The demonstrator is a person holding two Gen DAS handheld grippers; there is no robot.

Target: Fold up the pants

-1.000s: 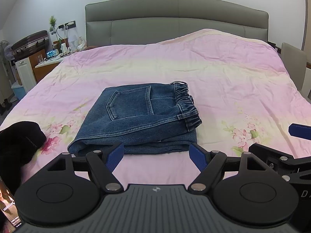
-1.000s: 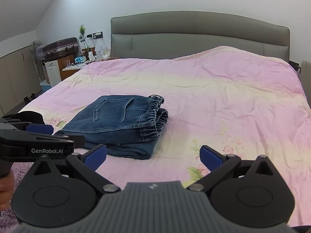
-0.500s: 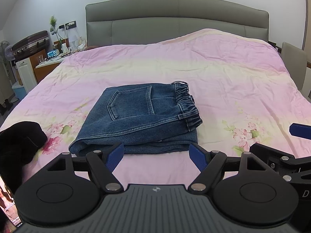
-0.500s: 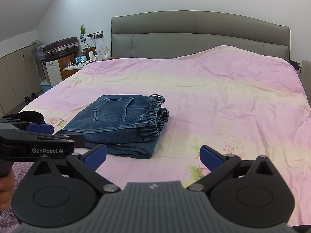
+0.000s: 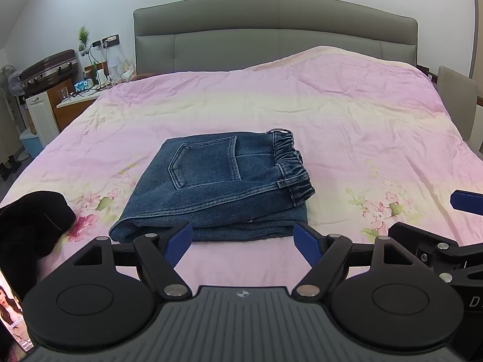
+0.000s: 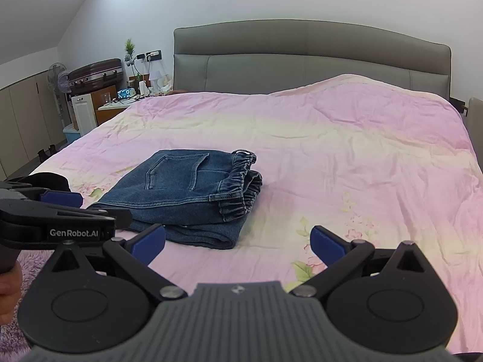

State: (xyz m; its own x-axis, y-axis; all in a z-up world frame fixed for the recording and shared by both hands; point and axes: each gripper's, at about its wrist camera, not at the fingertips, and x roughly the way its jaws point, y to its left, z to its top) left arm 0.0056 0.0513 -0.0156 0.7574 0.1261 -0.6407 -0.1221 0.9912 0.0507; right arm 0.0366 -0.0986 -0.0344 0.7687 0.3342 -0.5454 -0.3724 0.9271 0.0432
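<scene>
On the pink bedspread (image 5: 347, 114), folded jeans (image 5: 217, 187) are lying flat — L gripper (image 5: 243, 242) & R gripper (image 6: 238, 242) hovering just short, both w/ jaws spread, holding nothing.

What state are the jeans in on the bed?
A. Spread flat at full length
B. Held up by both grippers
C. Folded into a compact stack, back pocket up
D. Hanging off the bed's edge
C: the jeans lie folded on the bed, back pocket up, with both grippers open and clear of them.
</scene>
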